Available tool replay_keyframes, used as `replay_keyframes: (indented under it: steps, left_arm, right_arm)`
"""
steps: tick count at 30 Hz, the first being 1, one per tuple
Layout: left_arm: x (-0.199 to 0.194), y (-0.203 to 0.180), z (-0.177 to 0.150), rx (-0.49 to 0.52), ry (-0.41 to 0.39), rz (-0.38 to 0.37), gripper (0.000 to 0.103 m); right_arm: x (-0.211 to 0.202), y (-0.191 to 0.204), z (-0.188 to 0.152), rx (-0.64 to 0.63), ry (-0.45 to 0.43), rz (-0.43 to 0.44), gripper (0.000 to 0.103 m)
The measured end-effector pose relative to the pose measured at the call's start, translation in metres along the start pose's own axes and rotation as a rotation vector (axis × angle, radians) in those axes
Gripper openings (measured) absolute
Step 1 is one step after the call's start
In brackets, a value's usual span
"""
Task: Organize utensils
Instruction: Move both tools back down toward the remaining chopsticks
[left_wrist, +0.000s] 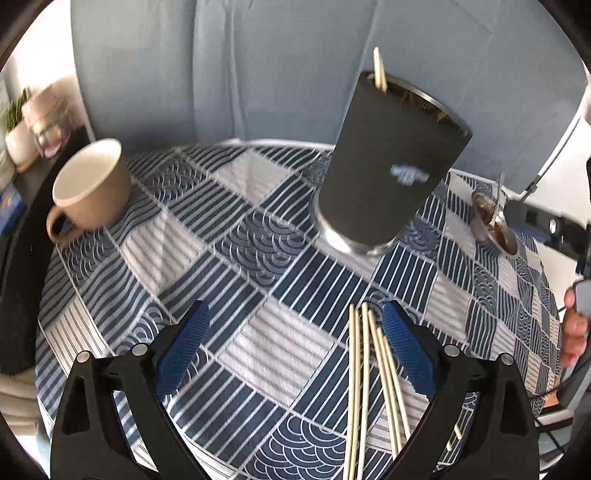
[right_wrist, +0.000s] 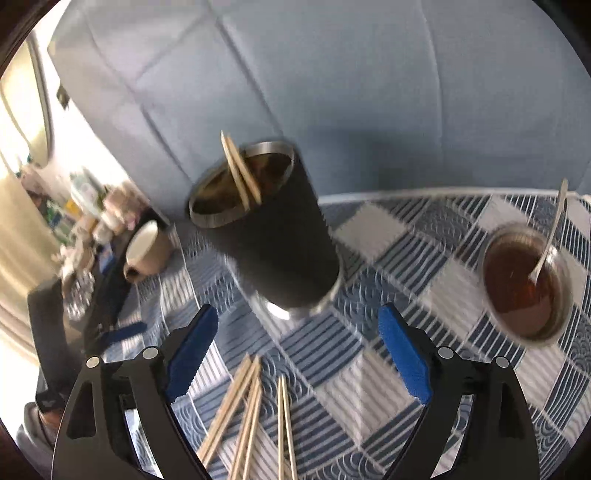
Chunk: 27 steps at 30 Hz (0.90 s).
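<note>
A black metal tumbler (left_wrist: 388, 162) stands on the blue patterned tablecloth (left_wrist: 236, 240) with chopsticks (left_wrist: 379, 70) poking out of its rim. It also shows in the right wrist view (right_wrist: 273, 236), where two chopsticks (right_wrist: 240, 173) lean in it. Several loose chopsticks (left_wrist: 369, 387) lie on the cloth by the right finger of my left gripper (left_wrist: 295, 332), which is open and empty. In the right wrist view, loose chopsticks (right_wrist: 255, 417) lie between the fingers of my right gripper (right_wrist: 299, 332), which is open and empty.
A beige mug (left_wrist: 92, 188) stands at the left; it also shows in the right wrist view (right_wrist: 146, 251). A glass bowl of brown liquid (right_wrist: 524, 284) with a spoon (right_wrist: 550, 232) stands at the right. A blue sofa back (right_wrist: 332, 92) rises behind the table.
</note>
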<state>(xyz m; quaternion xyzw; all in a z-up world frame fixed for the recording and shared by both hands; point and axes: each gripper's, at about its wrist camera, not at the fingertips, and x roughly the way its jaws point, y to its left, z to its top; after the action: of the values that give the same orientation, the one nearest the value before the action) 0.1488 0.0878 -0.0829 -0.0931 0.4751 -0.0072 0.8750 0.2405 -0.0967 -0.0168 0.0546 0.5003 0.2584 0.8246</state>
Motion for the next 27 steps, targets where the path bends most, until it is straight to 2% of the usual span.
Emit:
replay_keyframes:
  steps: [5, 12, 20, 27]
  left_arm:
    - [0.016, -0.003, -0.020, 0.035, 0.050, 0.015, 0.093]
    - [0.034, -0.007, -0.037, 0.066, 0.117, 0.024, 0.093]
    - [0.043, -0.013, -0.048, 0.107, 0.169, 0.019, 0.093]
    - [0.051, -0.019, -0.054, 0.161, 0.186, 0.067, 0.094]
  right_arm:
    - [0.022, 0.007, -0.031, -0.083, 0.094, -0.042, 0.084]
    - [0.043, 0.000, -0.059, -0.083, 0.187, -0.078, 0.084]
    - [0.058, -0.003, -0.079, -0.095, 0.260, -0.112, 0.084]
    - [0.067, 0.002, -0.093, -0.142, 0.292, -0.147, 0.084]
